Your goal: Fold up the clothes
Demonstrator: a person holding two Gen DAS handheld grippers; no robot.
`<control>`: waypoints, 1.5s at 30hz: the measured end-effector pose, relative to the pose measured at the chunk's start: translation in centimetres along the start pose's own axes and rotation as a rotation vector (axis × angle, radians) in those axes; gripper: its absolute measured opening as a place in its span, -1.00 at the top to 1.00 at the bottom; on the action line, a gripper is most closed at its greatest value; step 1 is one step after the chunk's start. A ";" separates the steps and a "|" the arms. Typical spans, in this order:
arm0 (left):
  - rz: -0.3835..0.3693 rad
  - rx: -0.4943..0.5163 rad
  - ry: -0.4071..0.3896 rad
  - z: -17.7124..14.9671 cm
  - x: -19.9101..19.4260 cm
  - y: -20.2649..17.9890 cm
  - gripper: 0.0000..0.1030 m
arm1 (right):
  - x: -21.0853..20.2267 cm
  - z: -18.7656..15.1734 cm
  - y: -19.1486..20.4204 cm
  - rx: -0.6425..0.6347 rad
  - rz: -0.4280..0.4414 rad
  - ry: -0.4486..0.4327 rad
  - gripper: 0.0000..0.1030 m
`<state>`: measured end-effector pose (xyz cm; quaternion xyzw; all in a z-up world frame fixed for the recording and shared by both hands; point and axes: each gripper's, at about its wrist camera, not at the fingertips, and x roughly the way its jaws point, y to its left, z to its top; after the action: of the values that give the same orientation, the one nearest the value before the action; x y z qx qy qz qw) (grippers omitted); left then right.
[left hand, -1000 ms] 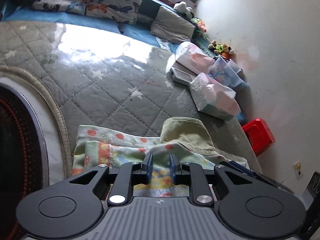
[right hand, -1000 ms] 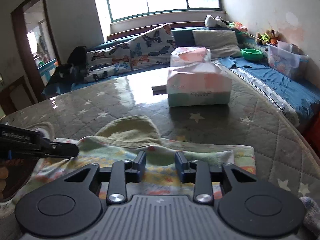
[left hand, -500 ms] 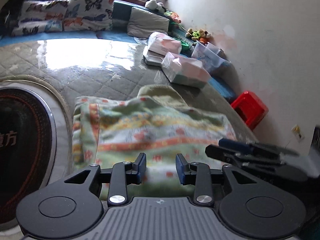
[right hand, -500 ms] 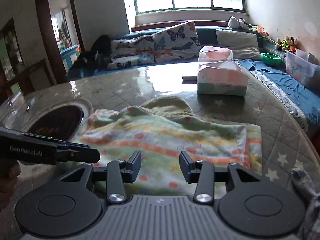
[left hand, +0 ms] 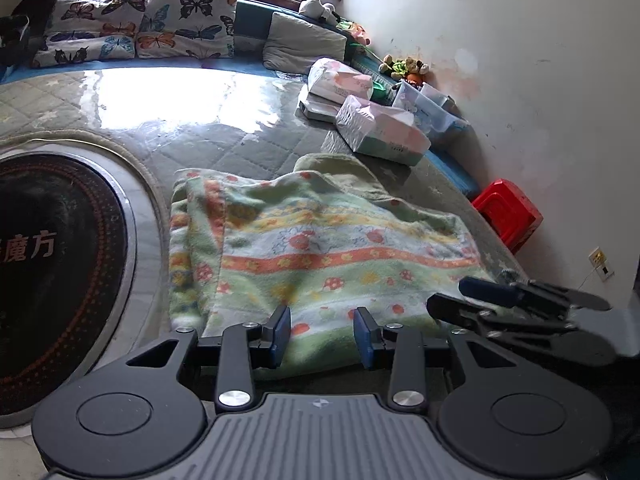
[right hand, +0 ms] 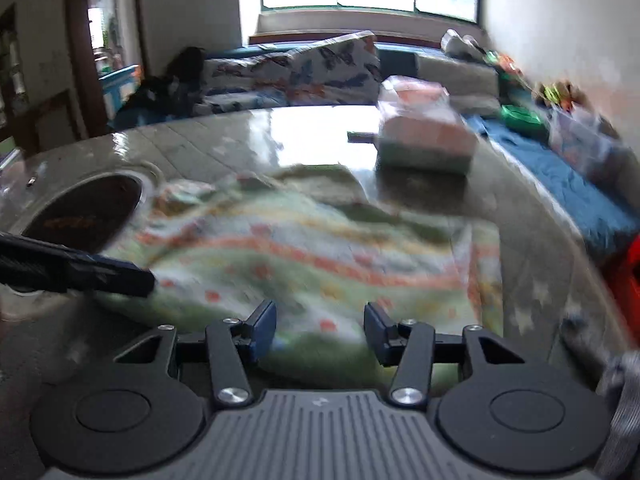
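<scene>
A green fleece garment (left hand: 320, 248) with orange stripes and small red prints lies folded on the grey quilted table cover (left hand: 224, 148). My left gripper (left hand: 322, 334) hovers at the garment's near edge, open, its pads clear of the cloth. To its right in the same view the right gripper (left hand: 446, 296) points at the garment's near right corner. The right wrist view is blurred. There the garment (right hand: 320, 248) lies ahead of my right gripper (right hand: 320, 330), whose jaws are opening with nothing pinched between them. The left gripper (right hand: 136, 278) reaches in from the left.
A round black inset plate (left hand: 52, 264) sits in the table at the left. Two tissue packs (left hand: 380, 132) stand behind the garment. A red stool (left hand: 506, 214) and clear plastic boxes (left hand: 428, 108) line the right wall. Butterfly pillows (left hand: 160, 28) lie at the back. Grey cloth (right hand: 624, 380) hangs at the near right.
Both grippers let go of the garment's edge, widened their jaws and drew back toward the near edge. The garment now lies flat and spread in front of them.
</scene>
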<state>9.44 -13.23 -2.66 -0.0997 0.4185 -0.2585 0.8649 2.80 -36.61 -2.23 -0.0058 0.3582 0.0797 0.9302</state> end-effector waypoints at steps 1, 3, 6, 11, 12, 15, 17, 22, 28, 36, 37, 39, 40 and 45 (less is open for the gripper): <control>-0.003 0.005 -0.003 -0.1 0.0 0.1 0.27 | 0.2 -0.5 -0.1 0.005 -0.009 -0.001 0.04; -0.001 0.022 -0.010 -0.3 0.0 0.0 0.27 | -0.1 -0.6 -0.1 0.001 -0.014 -0.009 0.04; 0.004 0.014 -0.014 -0.4 -0.4 -0.1 0.25 | -0.7 -0.7 -0.6 0.026 -0.018 -0.019 0.04; -0.002 -0.018 -0.019 -0.8 -1.1 0.4 0.21 | -1.0 -1.4 -1.1 0.044 -0.027 -0.011 0.02; -0.003 -0.024 -0.020 -0.8 -1.3 0.5 0.15 | -1.2 -1.4 -1.0 0.043 -0.027 -0.014 0.01; 0.004 -0.028 -0.026 -1.0 -2.0 0.4 -0.05 | -1.8 -1.1 -0.6 0.034 -0.023 -0.035 -0.10; 0.016 -0.022 -0.033 -1.2 -2.4 0.3 -0.12 | -2.0 -1.0 -0.3 0.029 -0.022 -0.043 -0.12; 0.039 0.003 -0.050 -1.7 -3.5 -0.1 -0.48 | -2.5 -1.1 0.4 0.020 -0.021 -0.057 -0.40; 0.070 0.031 -0.083 -2.5 -4.9 -0.4 -0.90 | -3.4 -1.7 1.4 0.010 -0.018 -0.072 -0.66; 0.095 0.018 -0.098 -3.5 -6.2 0.1 -1.00 | -4.2 -2.7 2.3 0.007 -0.046 -0.079 -1.00; 0.097 0.018 -0.097 -3.7 -6.3 0.1 -1.00 | -4.3 -2.8 2.4 0.005 -0.049 -0.079 -1.00; 0.100 0.017 -0.097 -4.0 -6.5 0.2 -1.00 | -4.5 -3.0 2.6 0.008 -0.057 -0.078 -1.00; 0.104 0.017 -0.097 -4.2 -6.6 0.2 -1.00 | -4.6 -3.2 2.7 0.009 -0.061 -0.078 -1.00; 0.112 0.012 -0.102 -5.0 -7.2 0.2 -1.00 | -5.0 -3.8 3.3 0.009 -0.078 -0.086 -1.00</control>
<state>1.90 -8.98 -1.08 -0.0840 0.3773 -0.2068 0.8988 -3.88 -34.29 -1.57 -0.0119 0.3176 0.0419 0.9472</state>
